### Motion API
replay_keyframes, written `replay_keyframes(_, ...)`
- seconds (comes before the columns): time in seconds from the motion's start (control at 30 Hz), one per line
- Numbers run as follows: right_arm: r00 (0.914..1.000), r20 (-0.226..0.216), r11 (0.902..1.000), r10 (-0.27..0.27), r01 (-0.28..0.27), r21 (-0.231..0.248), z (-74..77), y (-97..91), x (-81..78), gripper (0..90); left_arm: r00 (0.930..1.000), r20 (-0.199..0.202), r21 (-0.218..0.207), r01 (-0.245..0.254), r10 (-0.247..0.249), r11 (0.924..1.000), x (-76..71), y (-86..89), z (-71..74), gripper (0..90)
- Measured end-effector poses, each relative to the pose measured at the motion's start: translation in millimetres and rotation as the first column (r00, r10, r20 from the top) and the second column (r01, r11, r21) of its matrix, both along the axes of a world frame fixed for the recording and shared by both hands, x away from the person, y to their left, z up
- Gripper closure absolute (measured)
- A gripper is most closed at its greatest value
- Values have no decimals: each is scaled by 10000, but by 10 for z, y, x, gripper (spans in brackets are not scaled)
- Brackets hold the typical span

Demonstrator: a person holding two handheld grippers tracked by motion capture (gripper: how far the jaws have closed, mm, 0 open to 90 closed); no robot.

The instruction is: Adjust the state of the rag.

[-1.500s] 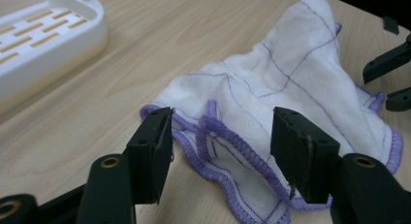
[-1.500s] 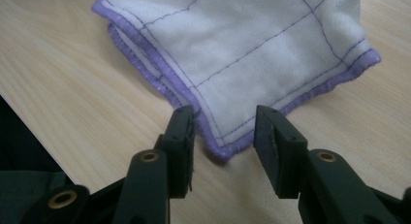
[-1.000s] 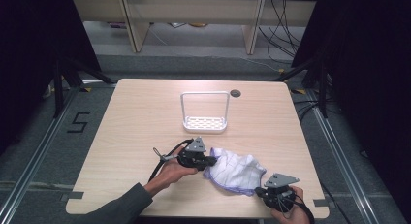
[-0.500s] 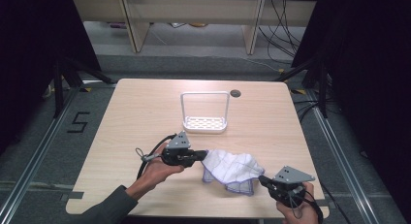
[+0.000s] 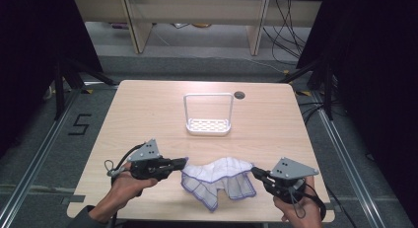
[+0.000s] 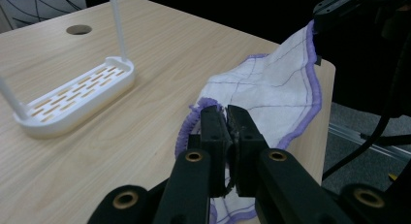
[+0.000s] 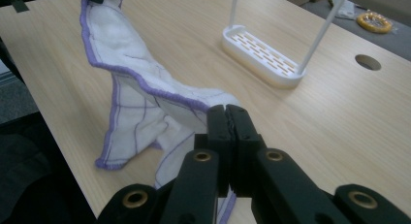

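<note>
so both grippers have a corner of the white cloth (image 5: pixel 219 181) with the purple hem, one each. the left gripper (image 5: pixel 183 162) has its fingers (image 6: pixel 213 132) pinched tight on the cloth's left corner, and in the left gripper view the purple edge bunches up right at the tips with fabric squeezed between them. the right gripper (image 5: pixel 255 171) is doing the same on the other end, fingers (image 7: pixel 219 132) clamped together with a bit of hem poking out below them in the right gripper view.

the cloth hangs stretched between the two, top edge pulled fairly taut from one gripper to the other, the rest drooping down in folds toward the near edge of the table (image 5: pixel 148 109). from above it sits at the front of the table, between the person's two hands, and the lower folds seem to touch or nearly touch the wood, can't tell which for sure.

further back, about mid-table, there's a white rack (image 5: pixel 208 125) with a slotted base and a tall wire loop handle, well apart from the cloth. behind it near the far edge is a small round hole (image 5: pixel 239 95) in the tabletop.
</note>
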State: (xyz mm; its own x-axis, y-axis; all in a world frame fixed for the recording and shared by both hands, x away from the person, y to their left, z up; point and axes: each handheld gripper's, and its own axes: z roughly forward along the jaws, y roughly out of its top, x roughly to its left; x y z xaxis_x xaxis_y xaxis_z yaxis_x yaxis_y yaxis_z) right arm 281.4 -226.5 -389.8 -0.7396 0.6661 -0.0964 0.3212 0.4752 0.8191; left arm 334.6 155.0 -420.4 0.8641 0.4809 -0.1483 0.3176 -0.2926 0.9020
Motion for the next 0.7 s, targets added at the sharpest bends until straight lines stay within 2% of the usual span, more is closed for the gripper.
replay_keyframes(0.03, 10000, 80, 10000, 14, -13, -33, 6, 30, 35, 897, 9999, -40, -27, -109, 109, 9999, 19, 29, -10, 854)
replay_keyframes(0.1, 10000, -84, 9999, -54, 53, -91, 17, 76, 140, 897, 9993, -218, -140, -320, 316, 9994, 87, 66, -37, 854)
replay_keyframes(0.17, 9999, -120, 9997, -96, 93, -214, -1, 123, 307, 897, 9978, -373, -178, -547, 540, 9983, 180, 78, -67, 854)
replay_keyframes(0.2, 9998, -123, 9996, -122, 119, -259, -22, 145, 406, 897, 9971, -423, -233, -649, 639, 9976, 237, 74, -91, 854)
replay_keyframes(0.23, 9992, -261, 9989, -313, 303, -366, -84, 184, 619, 897, 9947, -522, -49, -888, 885, 9960, 362, 61, -144, 854)
replay_keyframes(0.27, 9992, -261, 9989, -313, 303, -366, -84, 184, 619, 897, 9947, -522, -49, -888, 885, 9960, 362, 61, -144, 854)
replay_keyframes(0.37, 9950, -699, 9963, -714, 678, -523, -216, 249, 935, 897, 9879, -788, -47, -1342, 1334, 9909, 556, 31, -259, 854)
replay_keyframes(0.4, 9935, -804, 9947, -811, 755, -704, -317, 287, 1143, 897, 9854, -846, 62, -1481, 1481, 9890, 613, 22, -296, 855)
replay_keyframes(0.43, 9935, -804, 9947, -811, 755, -704, -317, 287, 1143, 897, 9841, -910, 111, -1518, 1522, 9883, 670, 9, -339, 855)
replay_keyframes(0.47, 9856, -1347, 9914, -1025, 901, -950, -422, 324, 1314, 897, 9807, -987, 162, -1678, 1685, 9857, 716, -5, -383, 855)
replay_keyframes(0.5, 9856, -1347, 9914, -1025, 901, -950, -422, 324, 1314, 897, 9805, -967, 260, -1693, 1710, 9852, 766, -14, -429, 855)
replay_keyframes(0.57, 9800, -1597, 9877, -1190, 1003, -1203, -539, 352, 1468, 897, 9760, -964, 491, -1912, 1952, 9803, 845, -36, -515, 854)
replay_keyframes(0.6, 9769, -1686, 9845, -1315, 1088, -1374, -656, 375, 1593, 896, 9744, -1028, 656, -1937, 1997, 9789, 917, -51, -595, 854)
replay_keyframes(0.63, 9769, -1686, 9845, -1315, 1088, -1374, -656, 375, 1593, 896, 9744, -1028, 656, -1937, 1997, 9789, 917, -51, -595, 854)
replay_keyframes(0.67, 9641, -2198, 9809, -1487, 1156, -1565, -735, 385, 1674, 896, 9719, -1064, 912, -2006, 2098, 9754, 965, -80, -673, 854)
replay_keyframes(0.7, 9641, -2198, 9809, -1487, 1156, -1565, -735, 385, 1674, 896, 9719, -1064, 912, -2006, 2098, 9754, 965, -80, -673, 853)
